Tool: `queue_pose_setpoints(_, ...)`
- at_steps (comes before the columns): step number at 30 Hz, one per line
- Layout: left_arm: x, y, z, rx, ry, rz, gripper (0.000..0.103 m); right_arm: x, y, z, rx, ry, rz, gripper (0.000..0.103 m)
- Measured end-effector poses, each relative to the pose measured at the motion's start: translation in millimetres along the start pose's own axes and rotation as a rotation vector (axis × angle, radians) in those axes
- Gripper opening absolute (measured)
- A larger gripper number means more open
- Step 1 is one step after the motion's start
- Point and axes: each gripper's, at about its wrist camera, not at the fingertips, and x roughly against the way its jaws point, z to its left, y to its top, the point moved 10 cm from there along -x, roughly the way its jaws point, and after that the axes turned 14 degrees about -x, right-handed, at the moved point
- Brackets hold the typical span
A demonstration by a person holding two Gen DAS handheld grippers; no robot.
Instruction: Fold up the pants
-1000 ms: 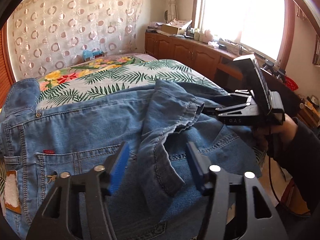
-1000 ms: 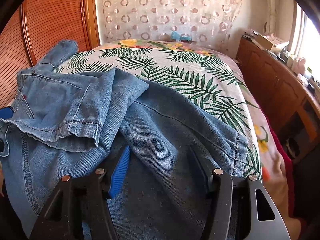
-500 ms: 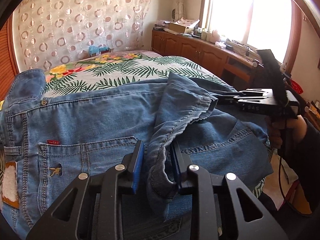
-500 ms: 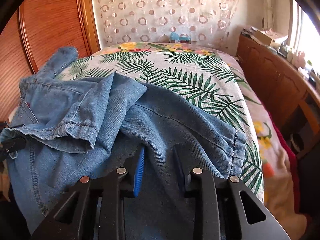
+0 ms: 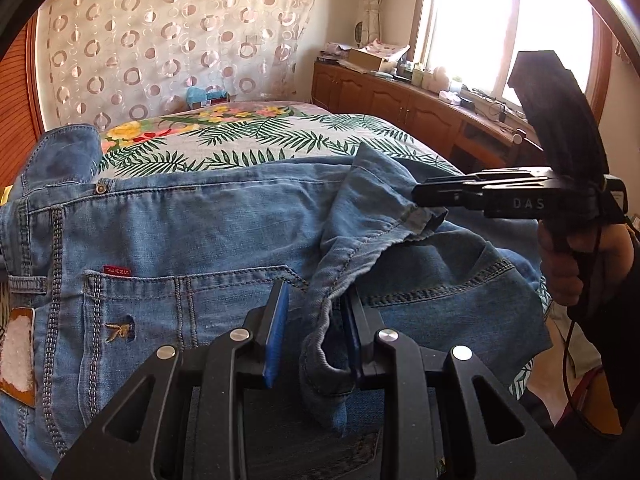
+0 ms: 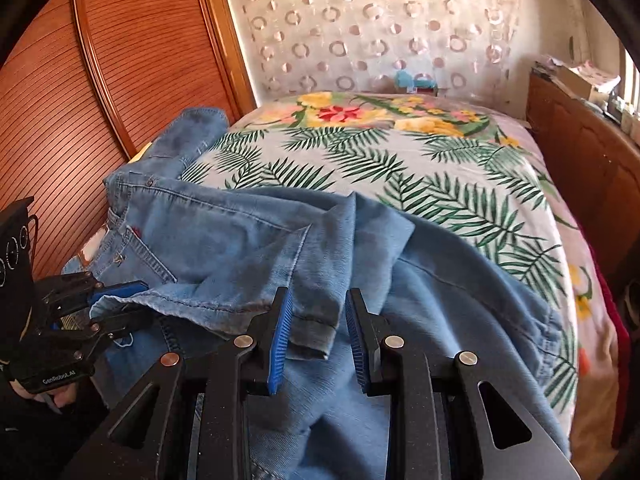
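Note:
Blue jeans lie across the bed, waistband and back pocket to the left, a leg folded over them. My left gripper has the leg's hem between its partly closed pads; the cloth touches the right pad, with a gap on the left. In the right wrist view it pinches the hem edge. My right gripper straddles the other hem corner, jaws partly open with gaps on both sides. In the left wrist view it sits at the hem's far end.
The bed has a palm-leaf cover. A wooden headboard stands on the left. A low wooden cabinet with clutter runs under the window on the right. A patterned curtain hangs behind the bed.
Both grippers narrowed from wide open around the folded leg's hem and moved forward. The hem now lies between their pads, slightly raised.

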Motion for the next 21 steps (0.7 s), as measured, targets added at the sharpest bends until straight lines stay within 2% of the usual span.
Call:
queue_pose_setpoints(1,-0.8,-1.0,0.2,0.002,-0.001,0.0,0.028,-3.1,0.6,-1.2,-0.007,0.006,0.015,0.036)
queue_pose_setpoints(3,-1.6,-2.0,1.7,0.006,0.001,-0.002,0.028,-10.3,-2.2,-4.9,-0.015,0.016,0.051,0.041)
queue_pose_setpoints(8,-0.2,-1.8,1.5,0.014,-0.003,-0.016,0.027,-28.1,6.9,-1.0,-0.023,0.016,0.086,0.041)
queue_pose_setpoints(11,3.5,0.6,-1.7,0.0,-0.007,-0.029,0.019,-30.7,7.5,-1.7,-0.049,0.042,0.106,0.041)
queue_pose_setpoints(12,5.9,2.0,-2.9,-0.006,-0.007,-0.033,0.015,-32.9,7.7,1.3,-0.047,0.051,0.103,0.028)
queue_pose_setpoints(13,8.3,3.7,-3.5,-0.009,-0.008,-0.038,0.014,-31.8,8.4,5.2,-0.037,0.072,0.102,0.008)
queue_pose_setpoints(15,19.0,9.1,-3.7,-0.012,-0.011,-0.061,0.008,-24.9,13.4,11.3,-0.022,0.093,0.077,0.006)
queue_pose_setpoints(21,72.3,33.0,5.6,-0.02,0.01,-0.166,0.004,24.3,48.4,47.3,0.047,0.163,-0.055,0.004)
